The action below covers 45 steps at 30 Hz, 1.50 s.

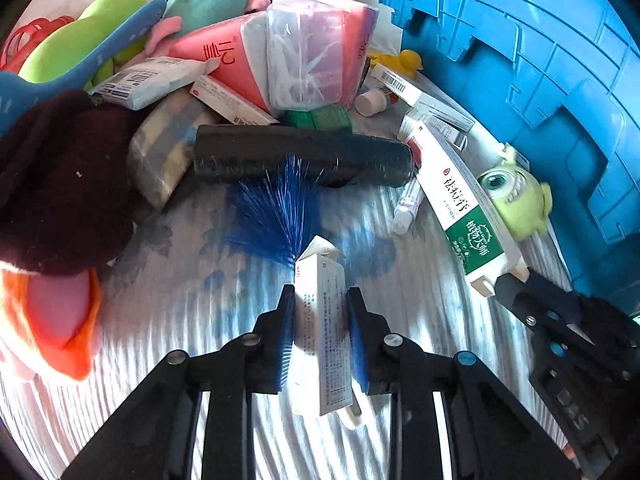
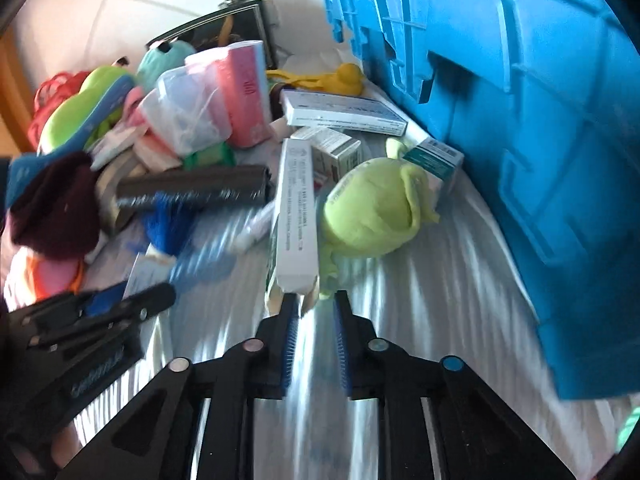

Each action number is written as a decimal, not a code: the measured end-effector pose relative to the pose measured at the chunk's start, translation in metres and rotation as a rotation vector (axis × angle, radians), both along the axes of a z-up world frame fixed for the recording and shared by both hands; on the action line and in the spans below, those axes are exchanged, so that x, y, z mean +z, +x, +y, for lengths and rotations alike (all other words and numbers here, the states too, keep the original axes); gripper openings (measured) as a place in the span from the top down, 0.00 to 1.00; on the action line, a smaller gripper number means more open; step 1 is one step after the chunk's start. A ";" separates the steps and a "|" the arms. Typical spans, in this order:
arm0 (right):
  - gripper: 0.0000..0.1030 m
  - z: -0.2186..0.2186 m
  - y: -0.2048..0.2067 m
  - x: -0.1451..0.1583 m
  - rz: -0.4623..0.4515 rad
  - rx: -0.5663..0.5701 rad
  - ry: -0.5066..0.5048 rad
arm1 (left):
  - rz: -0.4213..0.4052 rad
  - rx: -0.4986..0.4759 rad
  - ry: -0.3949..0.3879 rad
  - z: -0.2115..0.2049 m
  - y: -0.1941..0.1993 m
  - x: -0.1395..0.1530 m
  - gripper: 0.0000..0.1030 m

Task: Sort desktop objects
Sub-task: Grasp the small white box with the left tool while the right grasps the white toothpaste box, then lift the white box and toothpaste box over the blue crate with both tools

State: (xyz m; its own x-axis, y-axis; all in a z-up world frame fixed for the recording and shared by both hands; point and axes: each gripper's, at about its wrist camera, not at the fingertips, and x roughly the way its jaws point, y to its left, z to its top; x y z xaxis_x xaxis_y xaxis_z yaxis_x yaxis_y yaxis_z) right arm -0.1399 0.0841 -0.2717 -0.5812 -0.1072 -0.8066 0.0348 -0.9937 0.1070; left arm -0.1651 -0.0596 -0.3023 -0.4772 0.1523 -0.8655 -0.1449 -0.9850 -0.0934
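Observation:
My left gripper [image 1: 320, 304] is shut on a small white medicine box [image 1: 322, 328] with printed text, held above the striped cloth. My right gripper [image 2: 316, 304] is open and empty, its fingertips just short of the near end of a long white and green toothpaste box [image 2: 296, 216]; it also shows in the left wrist view [image 1: 460, 208]. A green one-eyed plush [image 2: 372, 212] lies right of that box, against the blue crate [image 2: 520, 120]. The right gripper shows at the right of the left wrist view [image 1: 516, 296].
A pile fills the back: a black roll [image 1: 300, 154], a blue bristle brush [image 1: 272, 216], pink tissue packs [image 1: 224, 56], a clear bag [image 1: 304, 52], medicine boxes [image 2: 344, 114], a yellow duck [image 2: 348, 78], a maroon plush [image 1: 60, 184] and green and teal plush toys.

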 end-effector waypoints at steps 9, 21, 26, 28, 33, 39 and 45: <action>0.60 0.001 -0.004 0.014 0.007 0.049 -0.061 | 0.059 0.011 -0.012 0.000 0.001 0.017 0.77; 0.80 -0.008 -0.034 -0.012 -0.031 0.060 -0.082 | 0.077 0.023 -0.031 0.010 -0.009 0.016 0.77; 0.80 -0.016 -0.020 0.019 0.032 0.097 -0.076 | 0.140 0.050 -0.020 0.001 0.002 0.050 0.77; 0.80 -0.021 -0.013 0.040 0.073 0.119 -0.075 | 0.189 0.067 -0.030 -0.002 0.008 0.072 0.77; 0.80 -0.029 -0.002 0.100 0.195 0.168 -0.062 | 0.305 0.101 -0.037 -0.006 0.020 0.128 0.77; 0.80 -0.030 0.017 0.181 0.362 0.201 -0.033 | 0.458 0.123 -0.046 -0.001 0.043 0.196 0.77; 0.80 -0.006 0.042 0.258 0.501 0.237 -0.025 | 0.610 0.115 -0.040 0.024 0.056 0.262 0.77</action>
State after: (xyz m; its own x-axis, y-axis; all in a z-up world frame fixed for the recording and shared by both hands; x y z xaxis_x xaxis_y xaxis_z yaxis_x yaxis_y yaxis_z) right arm -0.0977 0.0786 -0.0133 -0.8508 -0.2976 -0.4330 0.3103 -0.9497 0.0430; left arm -0.1096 -0.0353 -0.0400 -0.8989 0.0436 -0.4360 -0.0533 -0.9985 0.0101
